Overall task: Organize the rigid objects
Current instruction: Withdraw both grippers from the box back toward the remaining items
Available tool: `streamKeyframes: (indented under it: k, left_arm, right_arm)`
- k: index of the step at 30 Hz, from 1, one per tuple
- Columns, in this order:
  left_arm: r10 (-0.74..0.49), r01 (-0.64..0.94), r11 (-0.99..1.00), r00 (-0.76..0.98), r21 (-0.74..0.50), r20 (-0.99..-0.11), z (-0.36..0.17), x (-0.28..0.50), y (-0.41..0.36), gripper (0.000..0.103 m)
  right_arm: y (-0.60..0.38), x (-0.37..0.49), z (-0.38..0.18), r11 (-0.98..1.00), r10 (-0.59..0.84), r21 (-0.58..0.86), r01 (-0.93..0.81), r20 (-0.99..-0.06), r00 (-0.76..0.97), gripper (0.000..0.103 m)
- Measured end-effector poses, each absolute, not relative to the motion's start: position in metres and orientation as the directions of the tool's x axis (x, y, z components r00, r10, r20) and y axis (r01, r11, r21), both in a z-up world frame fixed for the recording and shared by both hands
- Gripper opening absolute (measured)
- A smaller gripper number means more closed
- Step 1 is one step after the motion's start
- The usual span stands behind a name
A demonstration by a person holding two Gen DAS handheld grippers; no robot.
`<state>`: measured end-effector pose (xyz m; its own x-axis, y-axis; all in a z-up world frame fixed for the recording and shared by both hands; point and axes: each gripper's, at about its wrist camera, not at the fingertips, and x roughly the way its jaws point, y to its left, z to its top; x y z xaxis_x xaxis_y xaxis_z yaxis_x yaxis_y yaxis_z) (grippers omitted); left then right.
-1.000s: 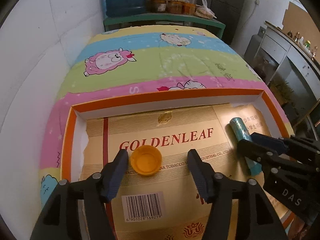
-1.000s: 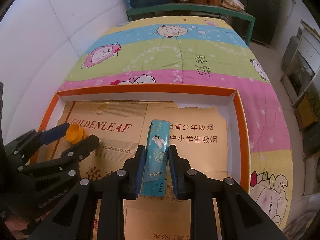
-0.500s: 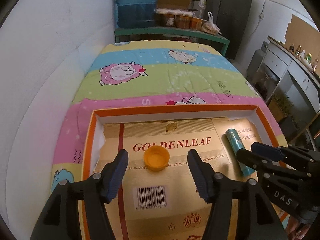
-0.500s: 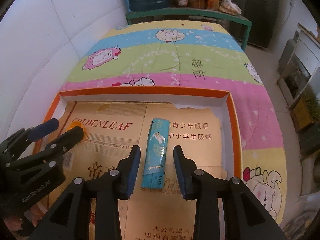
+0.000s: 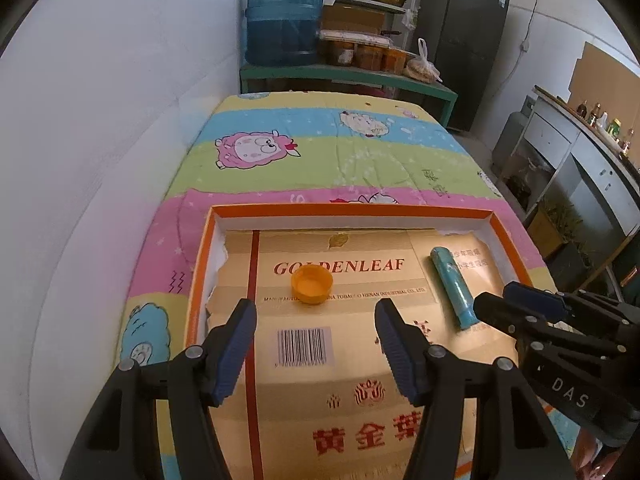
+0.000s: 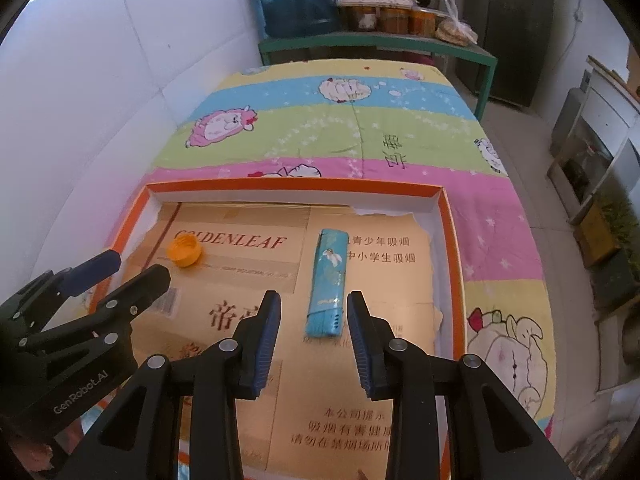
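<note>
The right gripper [image 6: 312, 330] hung with jaws apart, just opened off the teal lighter [image 6: 327, 282], which lay flat inside the orange-rimmed tray [image 6: 292, 189]; the left gripper [image 5: 316, 342] gaped too. An orange cap [image 5: 312, 282] sat left of the lighter, on gold cardboard [image 6: 248, 268]; beyond the tray, a striped cartoon sheet [image 6: 340, 128]

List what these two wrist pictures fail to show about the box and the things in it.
- Near end of the box: left wrist view, cut off by the bottom edge and the left gripper.
- Barcode: right wrist view, mostly behind the left gripper.
- Small print on the lighter: too small to read in either view.
</note>
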<state>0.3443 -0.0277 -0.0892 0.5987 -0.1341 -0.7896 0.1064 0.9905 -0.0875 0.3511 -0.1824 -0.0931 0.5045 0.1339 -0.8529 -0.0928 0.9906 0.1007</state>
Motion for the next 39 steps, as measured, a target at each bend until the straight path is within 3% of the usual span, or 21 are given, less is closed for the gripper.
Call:
streamKeyframes:
  k: [39]
  left_arm:
    - [-0.164,0.151,0.985,0.693,-0.081,-0.702,-0.055,0.191,-0.014,0.052]
  right_arm:
    - [-0.170,0.178,-0.058,0.995,0.100,0.095,-0.042,-0.775,0.624,0.035]
